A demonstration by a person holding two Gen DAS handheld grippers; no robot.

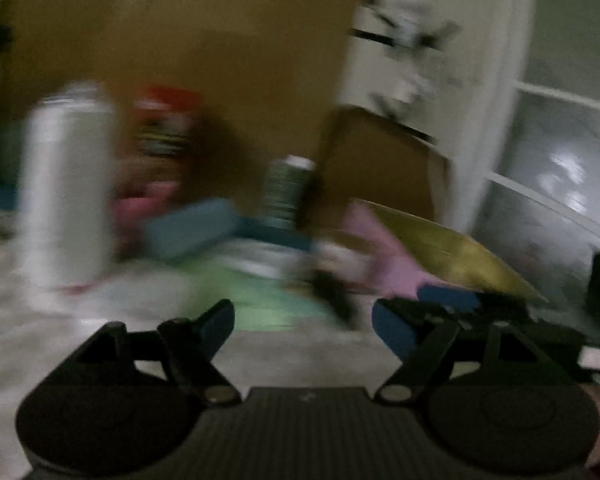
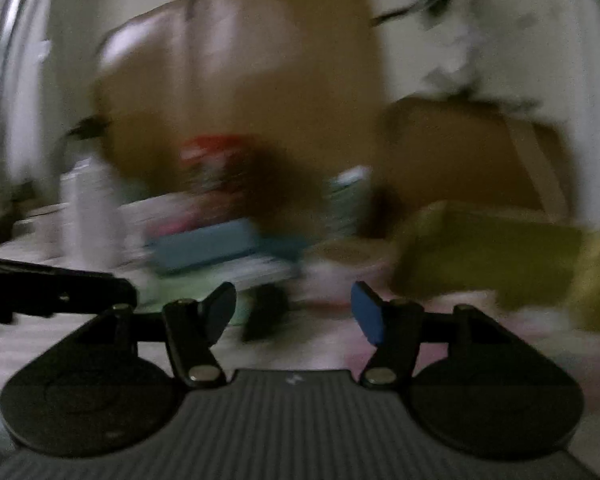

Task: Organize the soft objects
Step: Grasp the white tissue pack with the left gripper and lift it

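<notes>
Both views are badly blurred. My left gripper (image 1: 304, 324) is open with nothing between its fingers; a pale green soft thing (image 1: 260, 296) lies just beyond them on the light surface. A pink cloth (image 1: 384, 256) and a yellow-olive sheet (image 1: 452, 252) lie to its right, and a blue block (image 1: 192, 228) lies further back. My right gripper (image 2: 294, 312) is open too and holds nothing. Ahead of it are the blue block (image 2: 208, 244) and, to the right, the yellow-olive cloth (image 2: 500, 256). A small dark object (image 2: 264, 312) sits between its fingertips, further off.
A tall white bottle (image 1: 66, 188), a red-capped container (image 1: 164, 124) and a striped can (image 1: 286, 192) stand before a big cardboard box (image 1: 220, 60). A smaller cardboard piece (image 1: 380, 168) leans at the right. A white-framed glass door (image 1: 560, 184) is far right.
</notes>
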